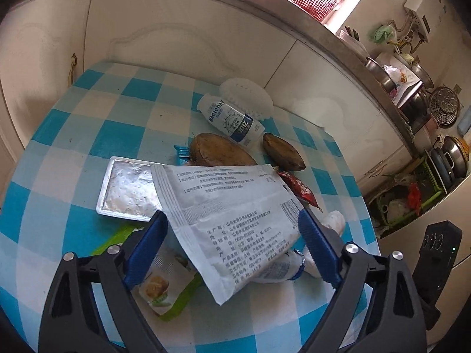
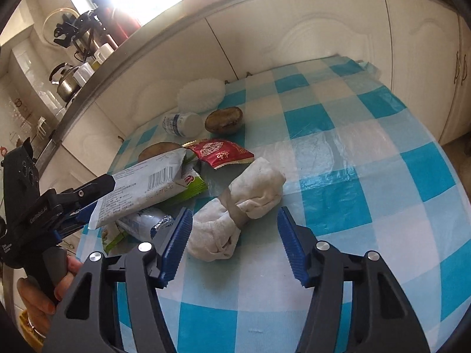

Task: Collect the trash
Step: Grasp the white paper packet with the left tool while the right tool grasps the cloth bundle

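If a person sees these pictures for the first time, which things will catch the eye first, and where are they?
First is the blue and white checked tablecloth, with a heap of trash at its middle. The large white packet lies on top of the heap, between the open fingers of the left gripper. Beside it, a crumpled white tissue lies in front of the open right gripper.

- The left gripper [image 1: 232, 235] is being angled downward, its blue fingers [image 1: 147, 247] being held wide apart; whether the pads are pressing on anything cannot be told
- The right gripper [image 2: 235, 241] is being tilted downward likewise; its jaws are being kept apart, nothing being clamped
- The left gripper's handle is being gripped by a hand [image 2: 41, 291], seen from the right wrist
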Action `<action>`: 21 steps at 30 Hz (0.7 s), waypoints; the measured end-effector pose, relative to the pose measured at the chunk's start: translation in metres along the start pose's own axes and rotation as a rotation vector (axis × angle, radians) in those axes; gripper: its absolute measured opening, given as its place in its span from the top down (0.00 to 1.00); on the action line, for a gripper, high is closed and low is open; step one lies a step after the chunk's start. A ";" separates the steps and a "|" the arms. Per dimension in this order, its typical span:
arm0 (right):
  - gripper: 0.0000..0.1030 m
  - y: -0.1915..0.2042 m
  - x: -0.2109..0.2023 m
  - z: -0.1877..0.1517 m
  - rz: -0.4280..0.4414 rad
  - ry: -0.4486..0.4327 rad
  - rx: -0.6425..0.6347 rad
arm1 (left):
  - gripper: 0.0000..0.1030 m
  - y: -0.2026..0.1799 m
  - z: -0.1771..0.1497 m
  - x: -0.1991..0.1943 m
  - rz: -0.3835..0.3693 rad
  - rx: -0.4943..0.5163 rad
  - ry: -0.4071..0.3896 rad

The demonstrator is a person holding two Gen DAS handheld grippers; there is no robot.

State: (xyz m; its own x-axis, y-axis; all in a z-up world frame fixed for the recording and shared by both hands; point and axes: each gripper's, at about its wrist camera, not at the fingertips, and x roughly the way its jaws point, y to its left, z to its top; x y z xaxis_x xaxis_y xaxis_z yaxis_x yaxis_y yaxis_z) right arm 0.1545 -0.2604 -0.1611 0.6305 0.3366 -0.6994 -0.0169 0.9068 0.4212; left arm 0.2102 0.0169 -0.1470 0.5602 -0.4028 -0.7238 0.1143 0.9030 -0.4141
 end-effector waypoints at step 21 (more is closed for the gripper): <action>0.55 0.007 0.028 0.001 0.011 0.057 -0.035 | 0.87 0.002 -0.011 -0.037 -0.015 -0.048 -0.095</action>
State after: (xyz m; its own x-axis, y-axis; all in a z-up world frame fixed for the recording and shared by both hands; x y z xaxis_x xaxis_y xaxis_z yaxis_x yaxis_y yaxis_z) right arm 0.1724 -0.2447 -0.1769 0.5851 0.3594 -0.7270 -0.0509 0.9109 0.4094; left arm 0.1807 0.0319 -0.1270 0.6344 -0.3985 -0.6623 0.0855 0.8878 -0.4523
